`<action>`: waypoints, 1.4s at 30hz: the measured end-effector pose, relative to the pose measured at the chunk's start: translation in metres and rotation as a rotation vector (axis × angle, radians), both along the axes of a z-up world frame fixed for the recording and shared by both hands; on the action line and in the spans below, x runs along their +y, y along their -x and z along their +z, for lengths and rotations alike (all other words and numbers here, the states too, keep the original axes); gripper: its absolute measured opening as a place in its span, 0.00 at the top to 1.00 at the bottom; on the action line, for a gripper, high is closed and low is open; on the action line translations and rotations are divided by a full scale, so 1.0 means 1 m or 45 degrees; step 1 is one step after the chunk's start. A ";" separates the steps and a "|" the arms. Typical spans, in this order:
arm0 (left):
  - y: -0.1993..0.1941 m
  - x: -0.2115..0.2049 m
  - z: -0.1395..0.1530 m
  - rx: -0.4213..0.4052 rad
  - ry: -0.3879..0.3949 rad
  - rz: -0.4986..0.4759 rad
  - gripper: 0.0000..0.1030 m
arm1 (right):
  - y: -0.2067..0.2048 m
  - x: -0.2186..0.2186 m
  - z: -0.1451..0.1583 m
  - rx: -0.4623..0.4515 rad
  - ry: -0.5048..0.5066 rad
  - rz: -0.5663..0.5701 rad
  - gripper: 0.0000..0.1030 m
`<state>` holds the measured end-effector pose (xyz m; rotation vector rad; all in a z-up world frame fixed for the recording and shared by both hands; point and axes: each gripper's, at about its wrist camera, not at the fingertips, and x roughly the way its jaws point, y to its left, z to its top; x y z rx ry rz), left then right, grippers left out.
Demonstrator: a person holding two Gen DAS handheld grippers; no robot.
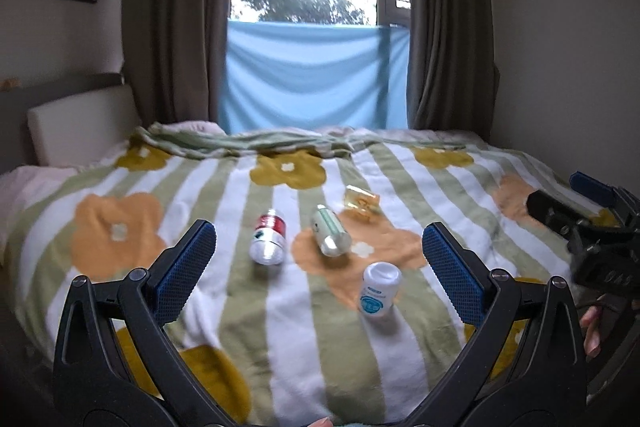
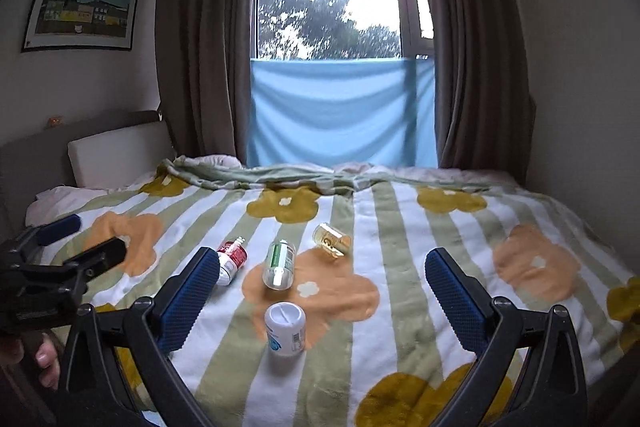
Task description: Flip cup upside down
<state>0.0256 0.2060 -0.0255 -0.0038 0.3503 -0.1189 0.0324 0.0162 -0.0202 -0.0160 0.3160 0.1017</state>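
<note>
Approach, nothing grasped yet.
Both claws [image 1: 320, 259] [image 2: 322, 283] spread above bed [image 2: 400, 327]; next, probably pinching near white cup [image 2: 285, 329].

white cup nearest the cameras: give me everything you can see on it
The white cup looks like smooth plastic, a short cylinder carrying a blue round logo and, in the right wrist view, a barcode. It stands on the striped flower blanket with a closed flat end up, nearest of the four containers. Only the blanket touches it; both claws, left claw and right claw, are open and short of it.
</note>
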 end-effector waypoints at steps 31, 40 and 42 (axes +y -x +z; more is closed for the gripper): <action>0.038 0.006 -0.003 -0.048 0.002 0.053 0.00 | 0.047 0.004 -0.002 -0.096 0.011 -0.116 0.00; 0.041 0.007 -0.003 -0.052 -0.002 0.057 0.00 | 0.048 0.004 -0.002 -0.093 0.008 -0.112 0.00; 0.041 0.008 -0.003 -0.053 -0.003 0.056 0.00 | 0.050 0.005 0.000 -0.095 0.012 -0.114 0.00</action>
